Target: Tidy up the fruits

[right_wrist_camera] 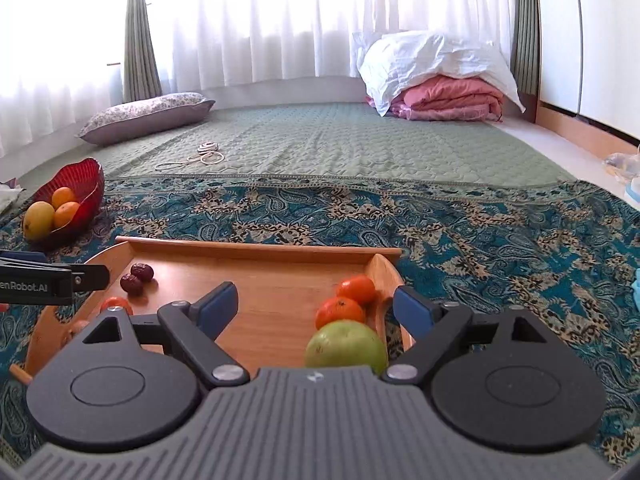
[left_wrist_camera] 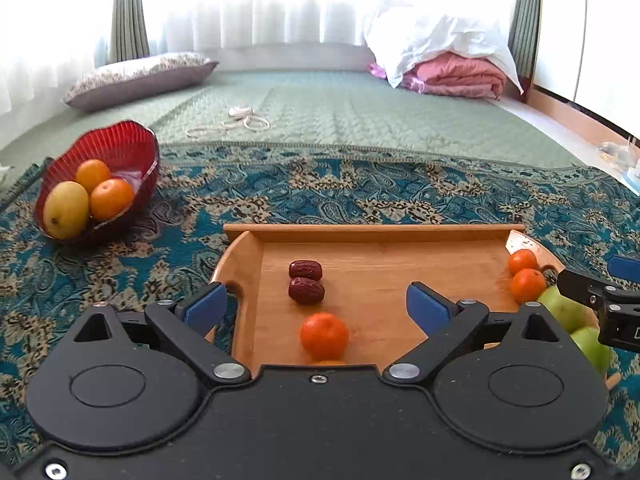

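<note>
A wooden tray [left_wrist_camera: 360, 234] [right_wrist_camera: 256, 246] lies on a patterned blue cloth. My left gripper [left_wrist_camera: 318, 306] is open above the tray's left part, with a mandarin [left_wrist_camera: 324, 335] between its blue fingers and two red dates [left_wrist_camera: 306, 282] just beyond. My right gripper [right_wrist_camera: 316, 310] is open over the tray's right end, with a green apple [right_wrist_camera: 346, 346] and two mandarins [right_wrist_camera: 346, 300] between its fingers. A red glass bowl [left_wrist_camera: 120, 148] [right_wrist_camera: 86, 178] at far left holds a mango and two oranges.
The right gripper's arm [left_wrist_camera: 600, 300] shows at the right edge of the left wrist view, over green apples [left_wrist_camera: 568, 312]. A green quilt with a white cable [left_wrist_camera: 236, 120], a pillow [left_wrist_camera: 136, 78] and folded bedding [left_wrist_camera: 452, 72] lie beyond.
</note>
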The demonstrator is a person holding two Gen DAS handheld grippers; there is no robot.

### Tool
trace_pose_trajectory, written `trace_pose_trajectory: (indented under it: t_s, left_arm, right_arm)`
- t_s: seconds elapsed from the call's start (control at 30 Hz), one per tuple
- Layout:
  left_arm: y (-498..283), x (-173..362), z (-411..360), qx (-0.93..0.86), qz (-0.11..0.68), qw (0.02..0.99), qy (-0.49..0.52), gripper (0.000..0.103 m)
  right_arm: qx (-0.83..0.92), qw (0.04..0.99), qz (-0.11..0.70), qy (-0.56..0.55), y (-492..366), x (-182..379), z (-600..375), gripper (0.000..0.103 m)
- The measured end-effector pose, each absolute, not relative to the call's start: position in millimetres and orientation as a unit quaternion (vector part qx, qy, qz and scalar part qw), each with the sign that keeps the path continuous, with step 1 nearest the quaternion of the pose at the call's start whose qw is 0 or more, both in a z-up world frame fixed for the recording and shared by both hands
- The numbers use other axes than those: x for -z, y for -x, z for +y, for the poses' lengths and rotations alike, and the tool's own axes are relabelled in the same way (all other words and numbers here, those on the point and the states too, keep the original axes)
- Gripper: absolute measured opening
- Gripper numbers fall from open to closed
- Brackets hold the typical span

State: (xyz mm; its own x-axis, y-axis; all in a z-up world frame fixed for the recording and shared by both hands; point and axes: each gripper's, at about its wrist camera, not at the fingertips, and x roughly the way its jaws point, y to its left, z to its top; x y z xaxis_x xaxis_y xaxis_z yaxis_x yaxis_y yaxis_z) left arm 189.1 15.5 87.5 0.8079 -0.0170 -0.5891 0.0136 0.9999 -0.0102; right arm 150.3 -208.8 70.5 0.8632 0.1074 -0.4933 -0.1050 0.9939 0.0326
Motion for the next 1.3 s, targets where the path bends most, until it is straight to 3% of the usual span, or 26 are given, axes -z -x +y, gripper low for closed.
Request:
trace_pose_trajectory:
  t_s: [0.63, 1.3]
  left_arm:
    - [-92, -75, 11, 0.009, 0.272, 0.962, -0.009, 0.1]
    - [-58, -22, 5, 0.001, 0.301, 0.953, -0.014, 0.1]
  right_arm:
    - [-0.043, 0.979, 0.198, 0.029, -69, -63, -202, 0.1]
    - [-0.017, 0.978, 0.201, 0.051, -27, -4, -194, 0.102]
